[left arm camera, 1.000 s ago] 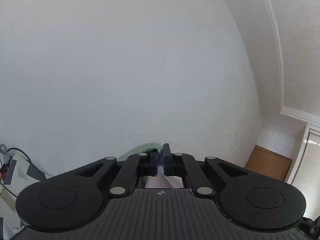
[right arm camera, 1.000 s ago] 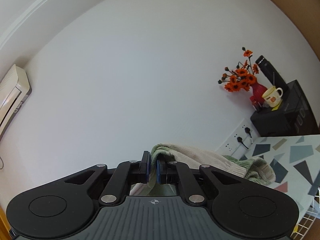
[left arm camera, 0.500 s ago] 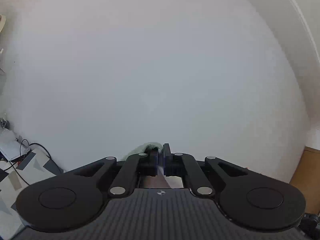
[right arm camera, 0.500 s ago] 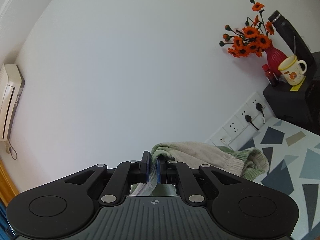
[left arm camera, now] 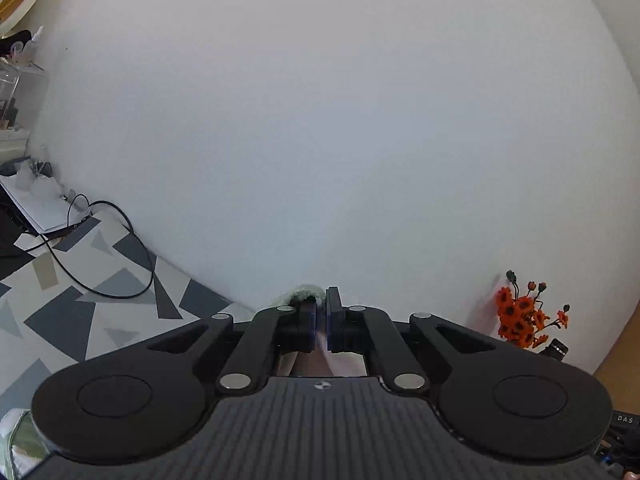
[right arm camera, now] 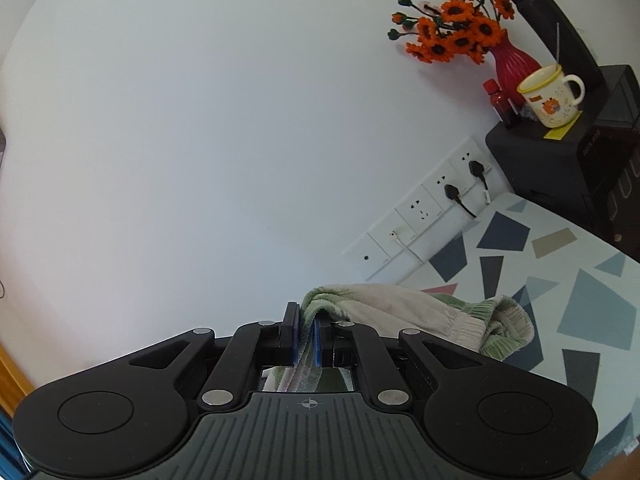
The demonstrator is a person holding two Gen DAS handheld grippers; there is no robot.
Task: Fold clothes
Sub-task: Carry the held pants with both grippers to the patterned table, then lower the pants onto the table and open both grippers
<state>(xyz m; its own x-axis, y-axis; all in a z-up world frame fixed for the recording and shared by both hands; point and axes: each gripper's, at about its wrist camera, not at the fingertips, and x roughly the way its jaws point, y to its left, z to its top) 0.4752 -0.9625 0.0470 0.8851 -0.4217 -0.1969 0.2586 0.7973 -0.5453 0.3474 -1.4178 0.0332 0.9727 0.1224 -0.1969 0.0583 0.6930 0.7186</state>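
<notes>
Both grippers are clamped nearly closed on cloth. The right gripper [right arm camera: 306, 334] pinches a fold of the green-and-beige garment [right arm camera: 404, 312], whose striped fabric passes down between the blue pads; the bulk of it trails rightward and away from the jaws, its ribbed cuff end draped toward the patterned table [right arm camera: 592, 308]. The left gripper [left arm camera: 320, 320] holds a thin edge of cloth between its pads, with only a small green tuft visible just beyond the fingertips; whether this is the same garment cannot be confirmed from its view, though it is judged likely. Both claws point slightly downward toward the wall [left arm camera: 320, 120], with the table below and ahead. Judgement: the garment hangs between the two hands, its long axis running side to side, so laying it down calls for both grippers to lower together. The trailing cuff end, nearest the right hand, risks bunching underneath.
</notes>
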